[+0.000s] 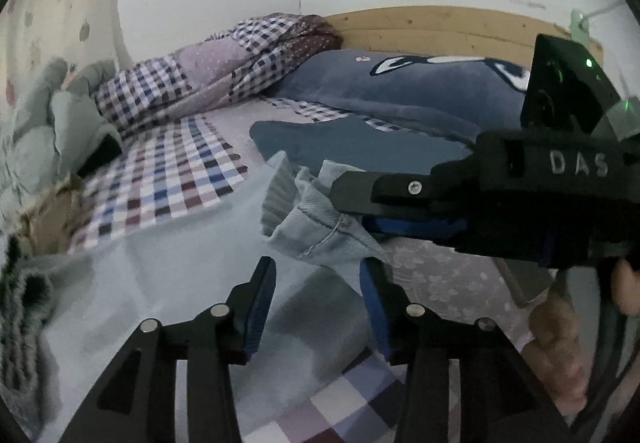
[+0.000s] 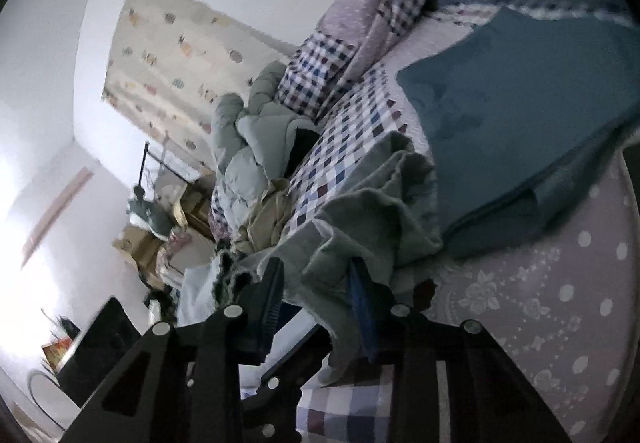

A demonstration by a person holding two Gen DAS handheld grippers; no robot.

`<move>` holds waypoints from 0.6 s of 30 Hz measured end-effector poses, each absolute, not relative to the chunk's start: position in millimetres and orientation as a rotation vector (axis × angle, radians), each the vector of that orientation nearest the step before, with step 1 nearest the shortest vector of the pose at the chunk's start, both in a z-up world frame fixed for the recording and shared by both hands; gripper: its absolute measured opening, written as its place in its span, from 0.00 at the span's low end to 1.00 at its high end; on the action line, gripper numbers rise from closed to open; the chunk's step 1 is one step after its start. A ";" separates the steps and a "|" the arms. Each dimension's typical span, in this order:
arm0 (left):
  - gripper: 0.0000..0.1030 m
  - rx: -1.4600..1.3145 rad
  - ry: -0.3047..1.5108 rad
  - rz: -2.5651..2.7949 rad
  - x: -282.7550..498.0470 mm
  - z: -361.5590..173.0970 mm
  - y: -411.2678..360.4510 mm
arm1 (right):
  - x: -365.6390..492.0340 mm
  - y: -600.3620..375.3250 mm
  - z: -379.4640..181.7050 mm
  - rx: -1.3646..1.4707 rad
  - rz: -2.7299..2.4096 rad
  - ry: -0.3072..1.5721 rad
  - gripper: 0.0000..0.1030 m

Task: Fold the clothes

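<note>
A pale blue knit sweater [image 1: 160, 283] lies spread over the near part of the bed. Its ribbed sleeve cuff [image 1: 296, 211] is lifted off the bed. My right gripper [image 1: 350, 203] reaches in from the right and is shut on that cuff. In the right wrist view the same fabric [image 2: 380, 203] bunches up between the fingers of the right gripper [image 2: 316, 271]. My left gripper [image 1: 318, 271] stands open just below the raised sleeve, nothing pinched between its blue pads; its right fingertip is close to the sleeve fabric.
The checked bedsheet [image 1: 172, 171] carries a rolled checked quilt [image 1: 224, 71], a blue plush pillow [image 1: 400, 91] and a folded teal cloth [image 1: 352, 143]. A wooden headboard [image 1: 440, 27] stands behind. A pale green puffy jacket [image 1: 60, 115] and a tan garment [image 1: 52, 215] lie at the left. A hand [image 1: 560, 339] shows at lower right.
</note>
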State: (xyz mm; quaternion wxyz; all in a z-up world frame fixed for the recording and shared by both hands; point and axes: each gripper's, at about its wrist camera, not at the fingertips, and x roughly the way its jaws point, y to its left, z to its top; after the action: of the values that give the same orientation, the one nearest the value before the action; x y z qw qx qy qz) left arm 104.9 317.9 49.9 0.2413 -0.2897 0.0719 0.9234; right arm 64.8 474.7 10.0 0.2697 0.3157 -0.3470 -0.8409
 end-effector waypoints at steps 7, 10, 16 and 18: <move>0.48 -0.807 0.073 2.436 124.3 49.3 313.8 | 72.0 467.6 15.4 0.860 -2.362 -0.824 0.39; 0.53 -0.772 0.150 2.444 130.2 49.8 323.4 | 73.9 469.6 16.2 0.859 -2.378 -0.817 0.39; 0.43 -0.753 0.067 2.538 106.5 63.6 313.4 | 73.8 471.6 17.1 0.855 -2.388 -0.814 0.42; 0.21 -0.751 0.099 2.540 100.0 66.3 315.6 | 74.3 477.8 15.3 0.850 -2.386 -0.855 0.45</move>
State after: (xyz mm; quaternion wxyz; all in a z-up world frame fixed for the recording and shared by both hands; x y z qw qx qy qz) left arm 100.0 315.6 66.3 0.2429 -0.2747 0.0363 0.9296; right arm 74.3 477.8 15.3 0.2319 0.3092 -0.3110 -0.8683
